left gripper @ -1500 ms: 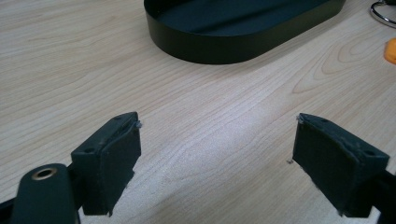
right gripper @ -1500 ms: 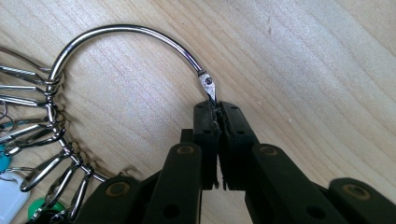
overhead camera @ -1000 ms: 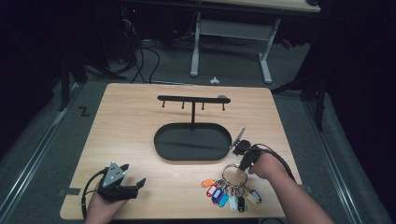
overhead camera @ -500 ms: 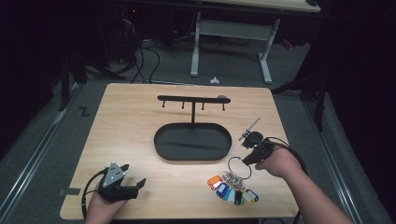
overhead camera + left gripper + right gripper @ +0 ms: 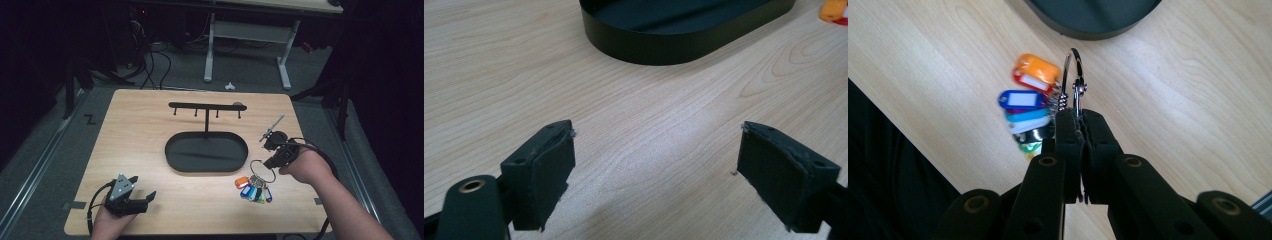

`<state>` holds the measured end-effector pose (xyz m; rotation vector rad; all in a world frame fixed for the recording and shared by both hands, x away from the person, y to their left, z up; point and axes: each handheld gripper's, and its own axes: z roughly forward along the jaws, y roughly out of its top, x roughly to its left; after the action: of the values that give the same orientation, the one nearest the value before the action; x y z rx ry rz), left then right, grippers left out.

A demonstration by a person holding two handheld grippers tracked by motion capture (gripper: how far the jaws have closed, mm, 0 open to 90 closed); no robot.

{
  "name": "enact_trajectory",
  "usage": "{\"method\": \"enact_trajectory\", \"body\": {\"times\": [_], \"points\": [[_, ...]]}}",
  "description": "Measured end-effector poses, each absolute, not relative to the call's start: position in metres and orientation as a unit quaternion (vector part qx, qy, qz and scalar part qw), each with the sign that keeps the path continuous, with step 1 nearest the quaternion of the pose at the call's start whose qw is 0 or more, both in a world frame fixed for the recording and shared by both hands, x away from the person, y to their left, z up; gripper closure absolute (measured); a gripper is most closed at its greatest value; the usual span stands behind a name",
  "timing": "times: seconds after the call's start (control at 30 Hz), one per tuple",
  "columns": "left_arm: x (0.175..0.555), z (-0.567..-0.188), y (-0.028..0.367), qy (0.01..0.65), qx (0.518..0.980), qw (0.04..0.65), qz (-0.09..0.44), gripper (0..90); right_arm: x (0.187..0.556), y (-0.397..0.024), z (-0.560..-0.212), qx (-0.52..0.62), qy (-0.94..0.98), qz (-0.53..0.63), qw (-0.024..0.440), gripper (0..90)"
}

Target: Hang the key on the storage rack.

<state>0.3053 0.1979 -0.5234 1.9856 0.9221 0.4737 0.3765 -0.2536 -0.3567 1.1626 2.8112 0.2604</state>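
The right tool (image 5: 1079, 122) is clenched on a metal ring (image 5: 1072, 80); its two jaws meet at the lower part of the ring, with no gap between them. In the high view this tool (image 5: 270, 161) is at the right of the frame, and the ring (image 5: 262, 170) is just below it, right of the tray (image 5: 172, 150). From the ring hang plastic tags (image 5: 1029, 100): I count about seven in the right gripper view, orange, red, blue, teal, white, black and green, though some are partly hidden. In the high view the tags (image 5: 253, 190) are bunched at the lower right of the desk (image 5: 135, 130); I cannot tell if they touch it.

The left tool (image 5: 656, 170) is released: its two jaws stand wide apart with bare desk between them, holding nothing. In the high view it (image 5: 145, 197) is at the lower left.

There is one black oval tray, and one rack (image 5: 206, 106) with four small hooks stands over it.
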Motion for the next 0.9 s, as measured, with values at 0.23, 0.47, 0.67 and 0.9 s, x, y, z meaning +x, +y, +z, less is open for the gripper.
{"method": "enact_trajectory", "body": {"times": [0.23,0.47,0.67,0.9], "points": [[0.305,-0.524,0.198,0.372,0.797,0.436,0.190,15.9,0.383,-0.254,-0.334,0.379,0.919,0.089,0.061,87.5],[0.305,-0.524,0.199,0.372,0.798,0.435,0.189,15.9,0.387,-0.252,-0.315,0.374,0.920,0.090,0.073,87.5],[0.305,-0.523,0.199,0.372,0.797,0.436,0.189,15.9,0.393,-0.251,-0.302,0.377,0.918,0.092,0.082,87.5],[0.305,-0.524,0.199,0.372,0.798,0.436,0.187,16.7,0.411,-0.242,-0.290,0.380,0.916,0.096,0.087,87.5]]}}
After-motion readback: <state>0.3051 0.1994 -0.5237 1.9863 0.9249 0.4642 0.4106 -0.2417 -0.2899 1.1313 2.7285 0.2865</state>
